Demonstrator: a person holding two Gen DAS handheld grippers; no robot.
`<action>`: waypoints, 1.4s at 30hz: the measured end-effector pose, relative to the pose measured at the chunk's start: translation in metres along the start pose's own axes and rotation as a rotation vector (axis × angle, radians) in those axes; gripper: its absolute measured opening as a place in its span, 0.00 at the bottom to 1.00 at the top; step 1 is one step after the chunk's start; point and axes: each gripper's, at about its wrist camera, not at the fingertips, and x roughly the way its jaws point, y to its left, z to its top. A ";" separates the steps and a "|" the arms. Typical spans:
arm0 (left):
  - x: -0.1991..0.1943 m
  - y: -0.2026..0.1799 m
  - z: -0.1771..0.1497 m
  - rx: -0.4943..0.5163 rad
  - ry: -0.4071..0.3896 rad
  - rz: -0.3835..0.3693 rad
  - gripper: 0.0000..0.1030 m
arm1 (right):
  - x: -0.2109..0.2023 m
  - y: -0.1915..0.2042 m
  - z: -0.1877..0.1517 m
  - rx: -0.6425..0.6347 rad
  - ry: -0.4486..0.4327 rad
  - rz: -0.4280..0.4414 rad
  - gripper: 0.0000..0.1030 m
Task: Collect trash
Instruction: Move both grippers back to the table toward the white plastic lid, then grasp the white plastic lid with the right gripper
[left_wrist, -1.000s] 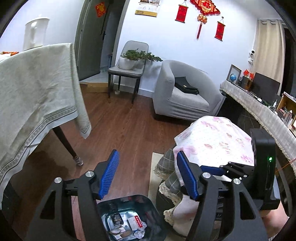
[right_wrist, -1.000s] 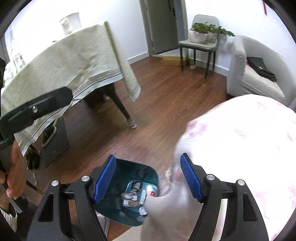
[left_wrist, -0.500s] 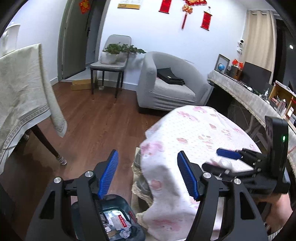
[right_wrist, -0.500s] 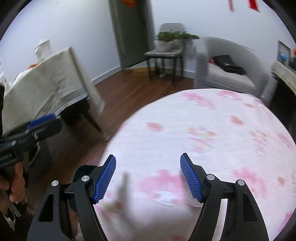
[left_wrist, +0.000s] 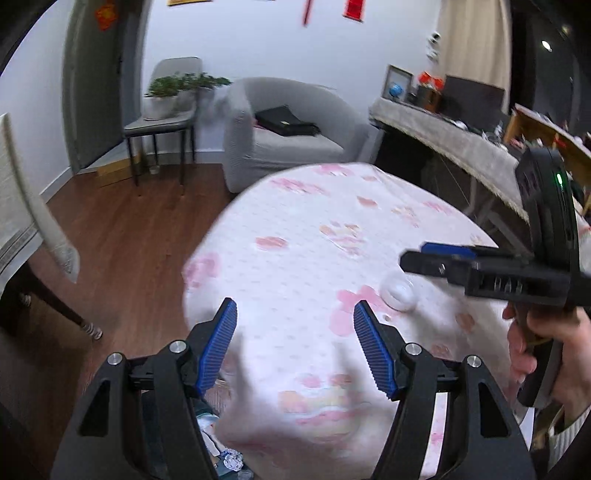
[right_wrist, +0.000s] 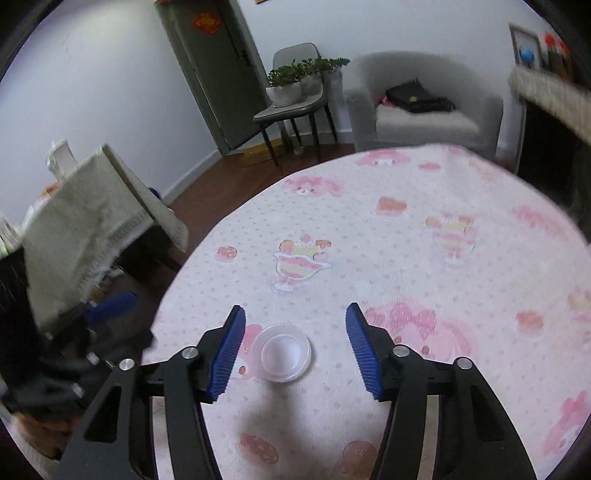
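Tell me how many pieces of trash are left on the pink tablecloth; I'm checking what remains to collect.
1: a clear plastic lid lies on the pink tablecloth, between the closing right gripper's fingers, untouched. Parts of the cloth outside both views could hide more.

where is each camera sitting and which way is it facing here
Left wrist: on the left gripper, looking down over the pink tablecloth; right gripper and hand show.
Right wrist: on the right gripper, jaws closing, over the clear plastic cup; left gripper at left.
Shared: cup, tablecloth, armchair.
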 end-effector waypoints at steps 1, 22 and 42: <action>0.004 -0.005 -0.001 0.010 0.010 -0.012 0.67 | 0.001 -0.004 -0.001 0.016 0.005 0.014 0.50; 0.028 -0.042 -0.016 0.108 0.103 -0.135 0.57 | 0.018 -0.003 -0.010 0.012 0.083 0.069 0.07; 0.002 -0.016 -0.022 0.089 0.058 -0.093 0.38 | 0.032 0.061 -0.011 -0.036 0.139 0.243 0.07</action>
